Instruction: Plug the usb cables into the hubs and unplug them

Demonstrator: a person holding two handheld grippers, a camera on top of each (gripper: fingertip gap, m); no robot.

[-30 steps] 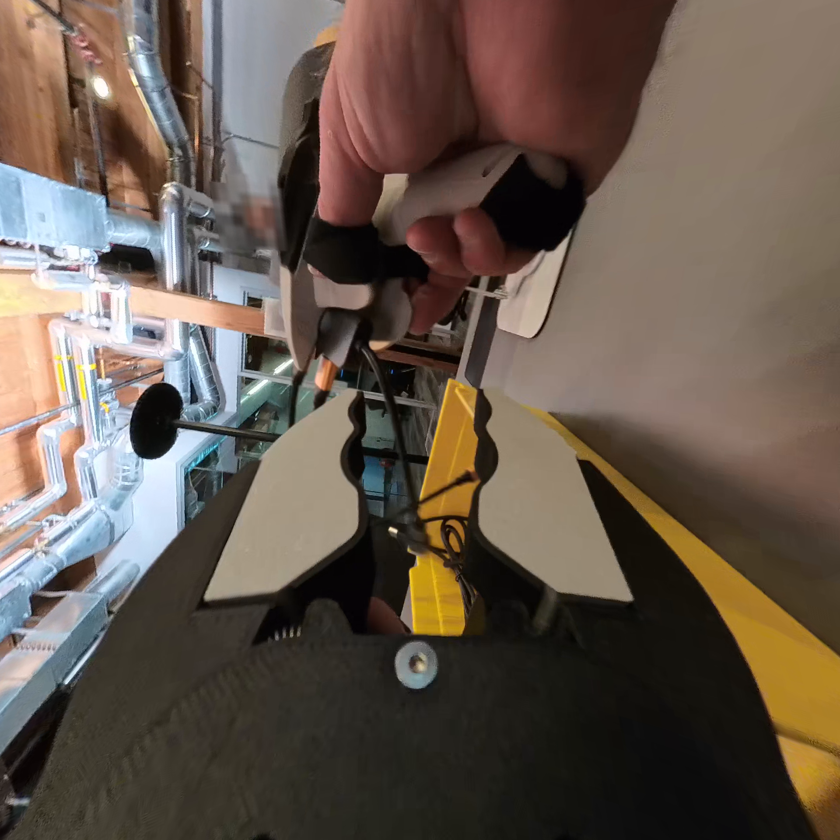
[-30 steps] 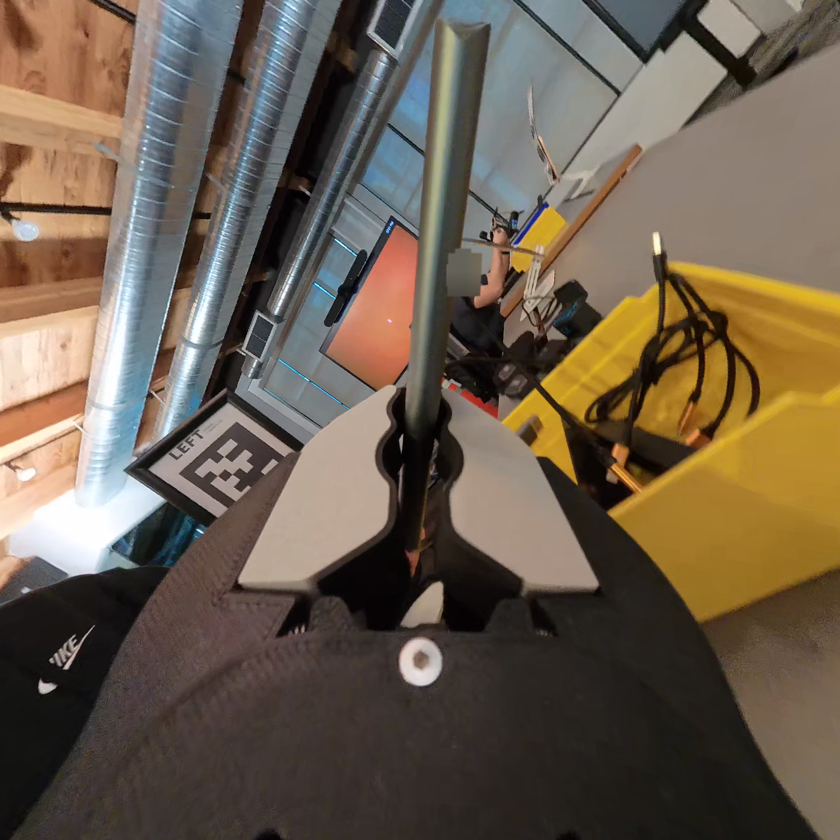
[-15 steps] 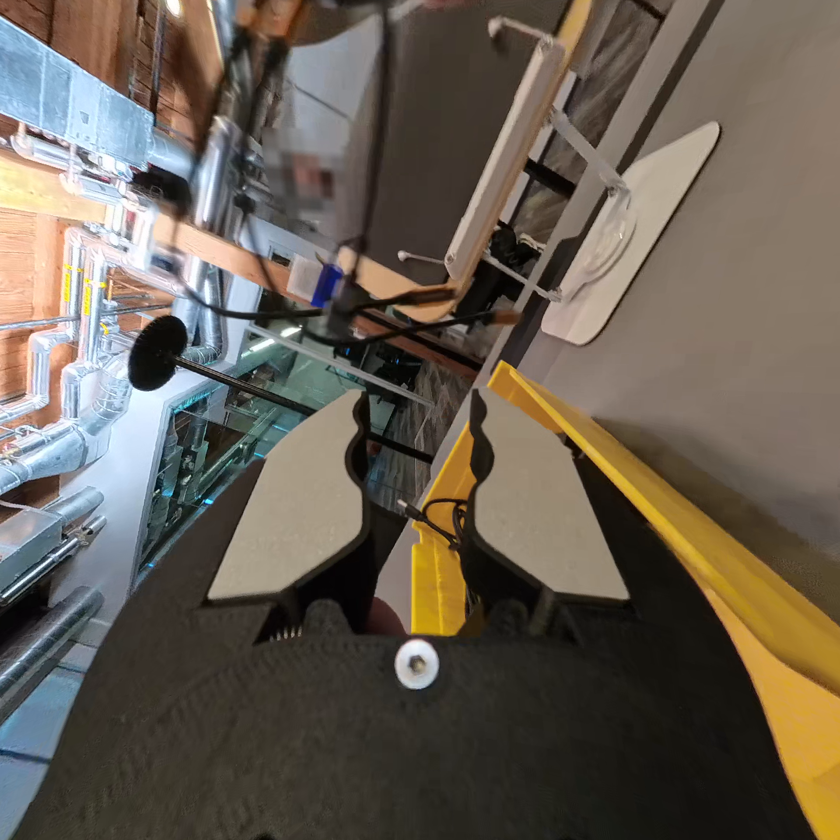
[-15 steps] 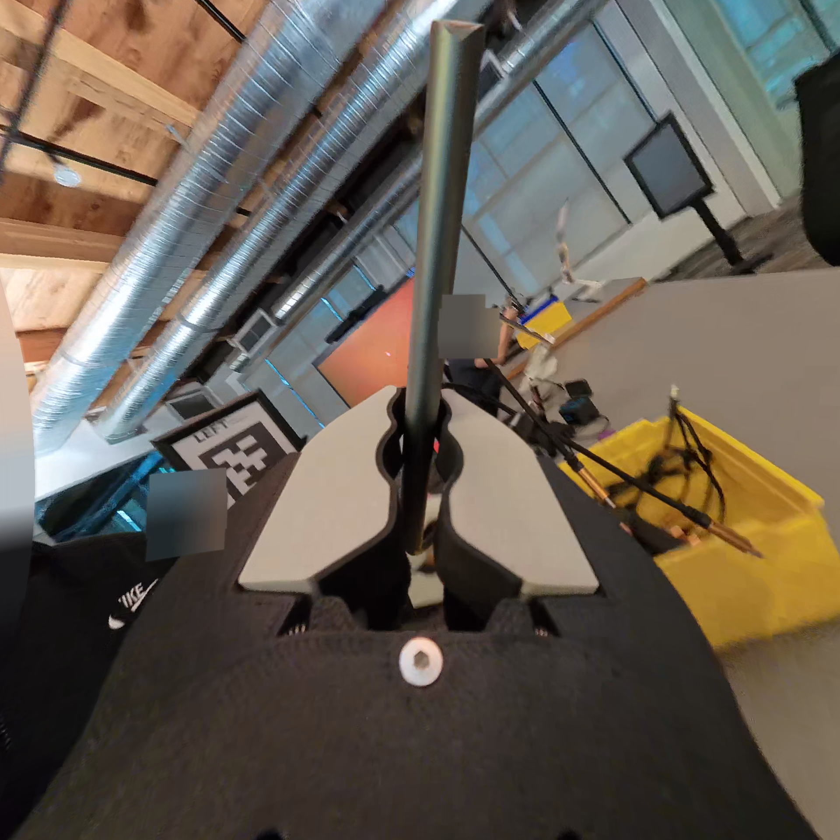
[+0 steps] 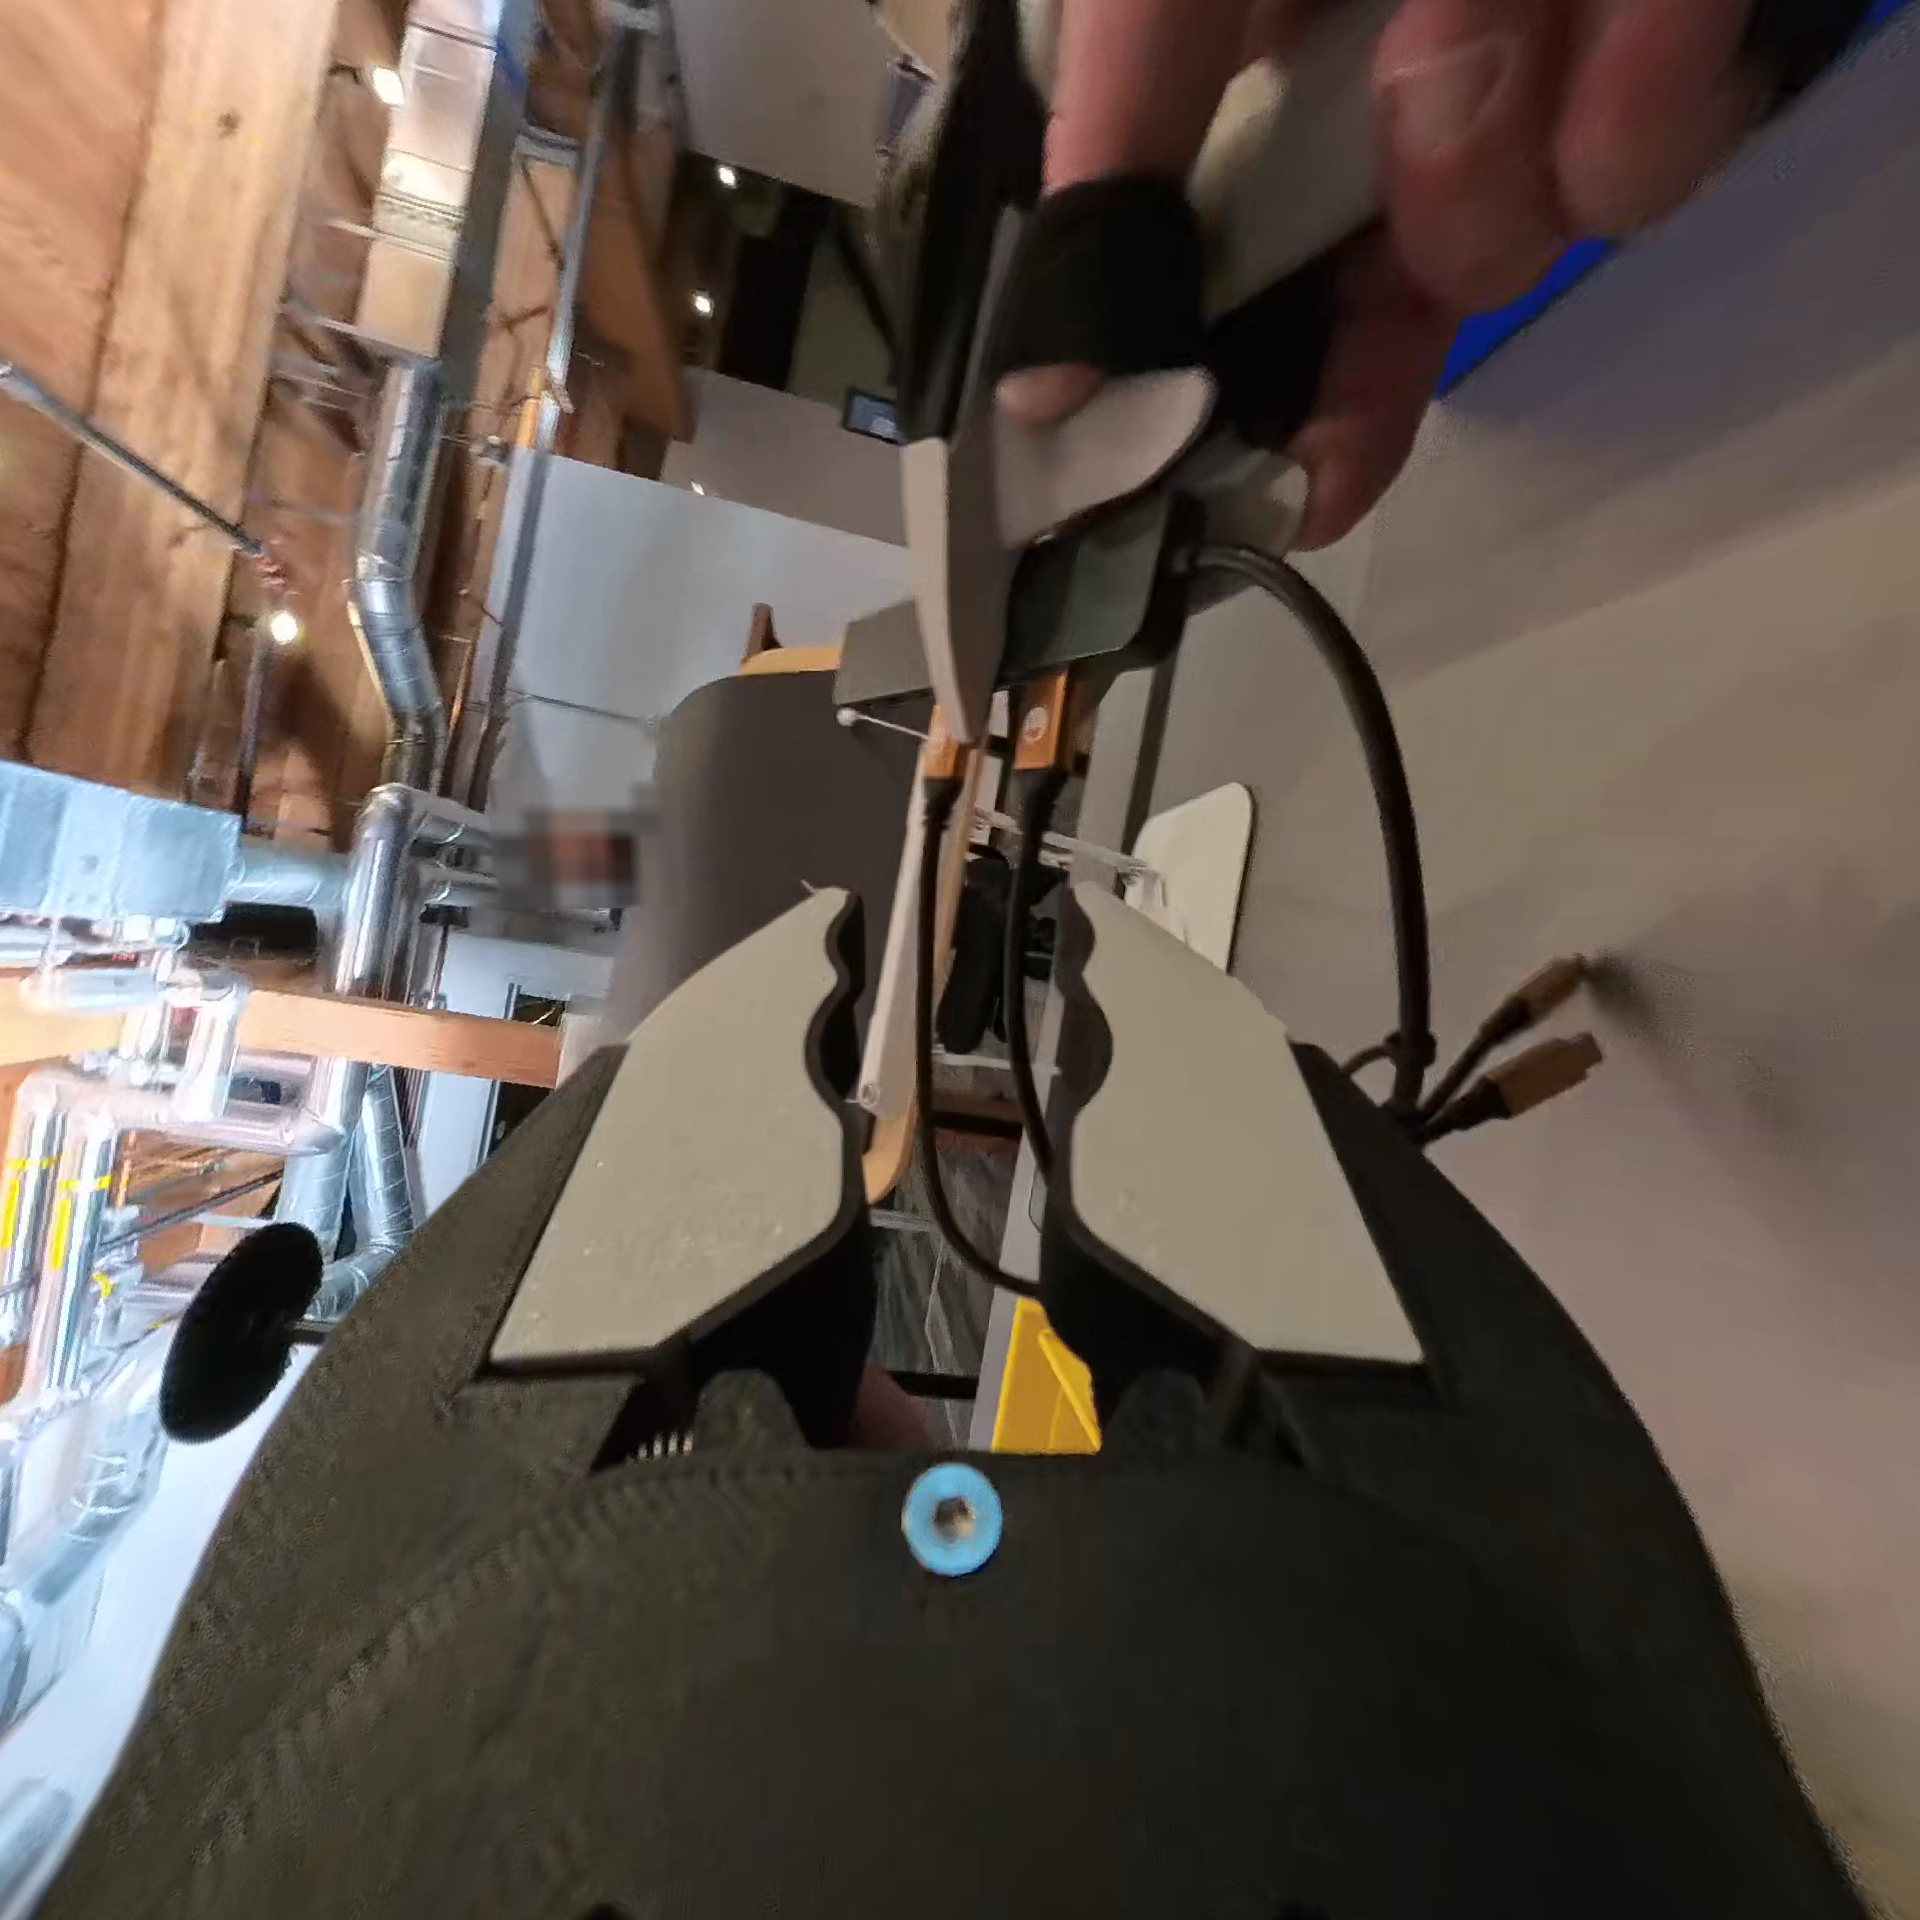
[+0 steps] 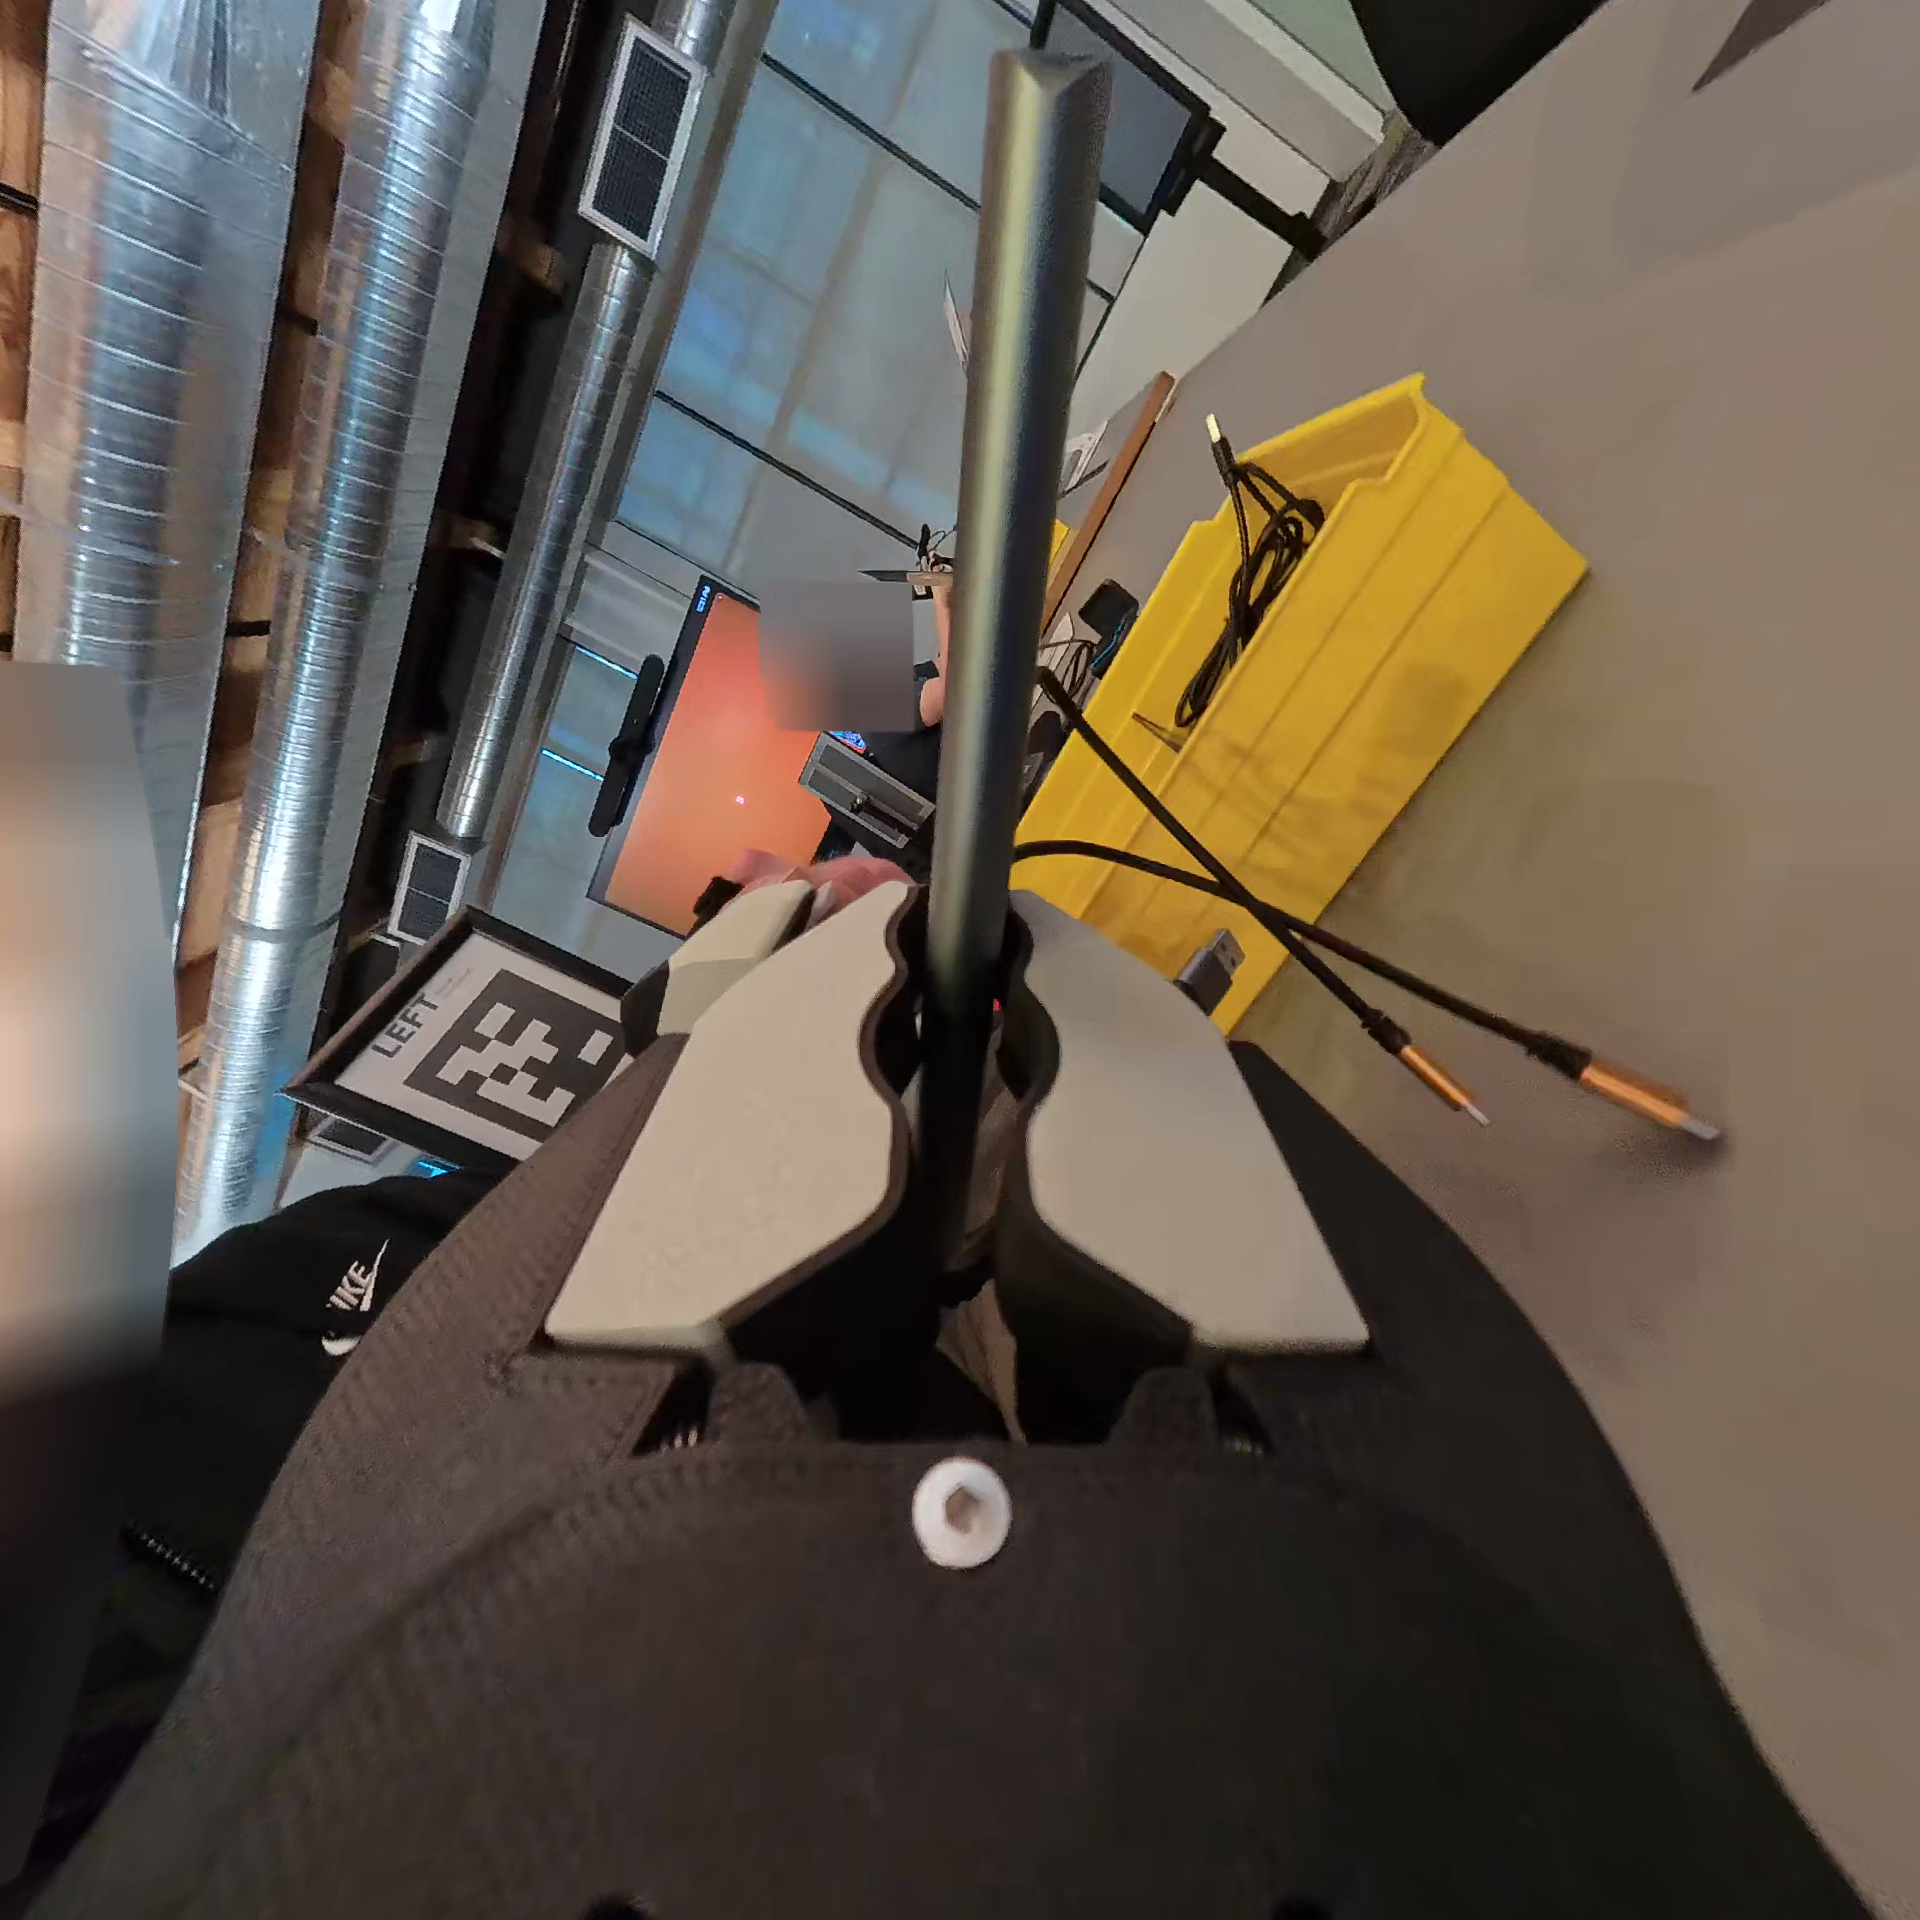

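My right gripper (image 6: 961, 935) is shut on a dark grey hub (image 6: 1023, 499), which stands up edge-on between its fingers. In the left wrist view a hand holds that gripper (image 5: 977, 623) at the top, clamped on the hub (image 5: 1091, 592). Two orange USB plugs (image 5: 1039, 727) sit in the hub's lower edge. Their black cables (image 5: 1023, 1039) run down between the fingers of my left gripper (image 5: 961, 899), which is open and grips nothing. Two loose copper plugs (image 6: 1642, 1101) hang just above the grey table (image 6: 1714, 468).
A yellow bin (image 6: 1351, 707) holding a black cable coil (image 6: 1257, 582) lies on the table beyond the hub. A silver USB-A plug (image 6: 1210, 966) shows by my right finger. The hub's own cable (image 5: 1392, 779) loops to the right. A white flat stand base (image 5: 1195, 883) is farther back. Spacing between my two grippers at the tips: around 4 cm.
The right gripper with the hub has come back into the left wrist view, close above my left fingers. The cables' loose plugs have moved from over the bin to over the table.
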